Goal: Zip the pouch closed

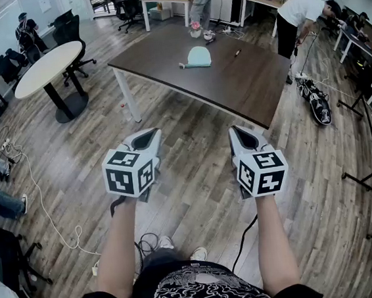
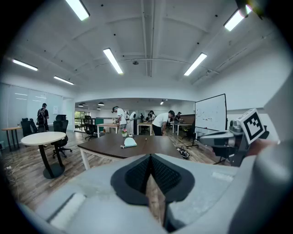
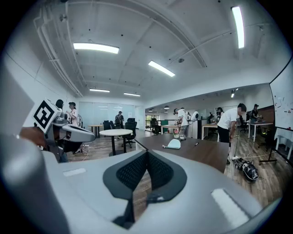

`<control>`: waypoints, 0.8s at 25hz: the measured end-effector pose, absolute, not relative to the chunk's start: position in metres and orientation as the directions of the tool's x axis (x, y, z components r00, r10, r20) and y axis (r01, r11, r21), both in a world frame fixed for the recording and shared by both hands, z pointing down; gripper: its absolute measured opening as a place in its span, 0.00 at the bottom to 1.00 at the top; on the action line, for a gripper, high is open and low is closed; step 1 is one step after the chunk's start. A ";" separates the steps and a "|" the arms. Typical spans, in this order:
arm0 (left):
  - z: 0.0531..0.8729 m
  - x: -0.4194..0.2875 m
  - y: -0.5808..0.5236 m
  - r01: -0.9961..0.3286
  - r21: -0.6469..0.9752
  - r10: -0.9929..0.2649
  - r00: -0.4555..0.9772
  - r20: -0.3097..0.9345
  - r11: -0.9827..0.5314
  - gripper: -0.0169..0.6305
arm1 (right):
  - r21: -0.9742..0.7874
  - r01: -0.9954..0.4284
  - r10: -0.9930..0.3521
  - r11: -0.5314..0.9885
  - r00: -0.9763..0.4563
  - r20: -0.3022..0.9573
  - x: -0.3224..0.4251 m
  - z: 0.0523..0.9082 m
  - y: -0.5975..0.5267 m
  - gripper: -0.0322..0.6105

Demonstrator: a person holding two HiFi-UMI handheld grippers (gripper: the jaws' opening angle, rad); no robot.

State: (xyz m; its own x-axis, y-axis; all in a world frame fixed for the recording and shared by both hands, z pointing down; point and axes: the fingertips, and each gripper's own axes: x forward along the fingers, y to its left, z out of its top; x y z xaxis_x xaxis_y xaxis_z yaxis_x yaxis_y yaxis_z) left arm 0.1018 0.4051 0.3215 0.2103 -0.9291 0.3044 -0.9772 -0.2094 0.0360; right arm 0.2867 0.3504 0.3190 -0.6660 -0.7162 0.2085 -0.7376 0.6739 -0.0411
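Observation:
A pale mint pouch (image 1: pixel 197 57) lies on the dark brown table (image 1: pixel 245 79), far ahead of me; it also shows small in the left gripper view as the pouch (image 2: pixel 130 142) and in the right gripper view as the pouch (image 3: pixel 173 144). My left gripper (image 1: pixel 146 137) is shut and empty, held over the wooden floor well short of the table. My right gripper (image 1: pixel 239 130) is shut and empty too, level with the left one. In each gripper view the black pads meet with nothing between them.
A black pen (image 1: pixel 237 53) lies on the table right of the pouch. A round white table (image 1: pixel 45 67) with office chairs stands at the left. A person (image 1: pixel 294 14) bends over beyond the table's right end, near a bag (image 1: pixel 315 98) on the floor. Cables (image 1: pixel 39 200) trail at my left.

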 end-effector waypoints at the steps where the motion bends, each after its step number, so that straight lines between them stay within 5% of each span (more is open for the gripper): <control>1: 0.322 0.101 0.406 -0.976 0.035 -0.928 0.213 0.306 -0.213 0.03 | -0.044 -0.739 -0.717 0.672 -0.665 0.210 0.285 0.320 0.352 0.05; 20: 0.328 0.036 0.355 -0.958 0.062 -0.912 0.284 0.297 -0.279 0.08 | -0.054 -0.807 -0.778 0.588 -0.583 0.236 0.238 0.329 0.317 0.14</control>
